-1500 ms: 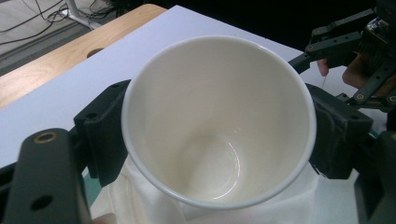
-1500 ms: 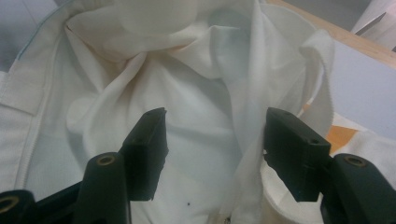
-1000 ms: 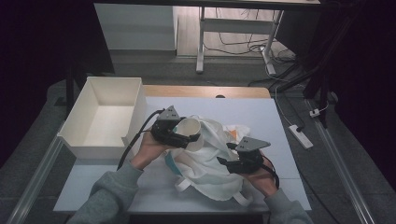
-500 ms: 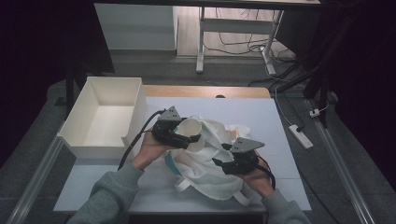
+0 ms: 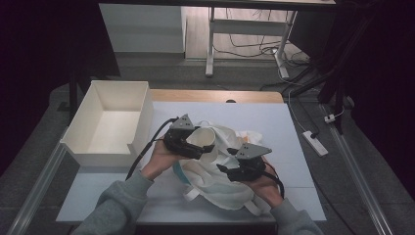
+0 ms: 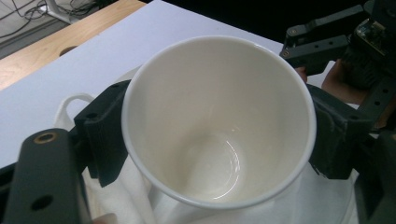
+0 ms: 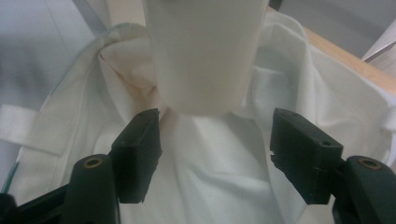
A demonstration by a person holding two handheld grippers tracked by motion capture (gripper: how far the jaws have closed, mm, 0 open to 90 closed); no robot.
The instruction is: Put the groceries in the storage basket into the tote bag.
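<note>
The left tongs (image 6: 219, 135) clamp a white cup (image 6: 219, 121), one black pad on each side of its wall just under the rim, so in the left gripper view the mouth faces the camera at the centre of the frame and the shiny bottom shows deep inside it. In the high view the same tongs (image 5: 198, 144) sit a little left of centre with the cup (image 5: 204, 139) tipped on its side, its long axis running from the open mouth toward the closed base at the lower right. That base points at the right tongs (image 5: 230, 169), which wait just below and right of it. In the right gripper view these tongs (image 7: 215, 140) stand wide apart, having just spread a bit further, and grip nothing: only folds of the white bag (image 7: 205, 158) lie between the pads, while the cup (image 7: 203, 51) hangs at the top centre, its base just above the gap and not touching either pad. The bag (image 5: 220, 183) is spread on the counter (image 5: 274, 122) under both hands, with a white box (image 5: 142, 105) well apart at the upper left. I judge the coming move turns on this line-up: the cup's base aims down into the cloth in front of the open right tongs, so the right hand is the nearer one to catch the bag's edge and hold it wide.
</note>
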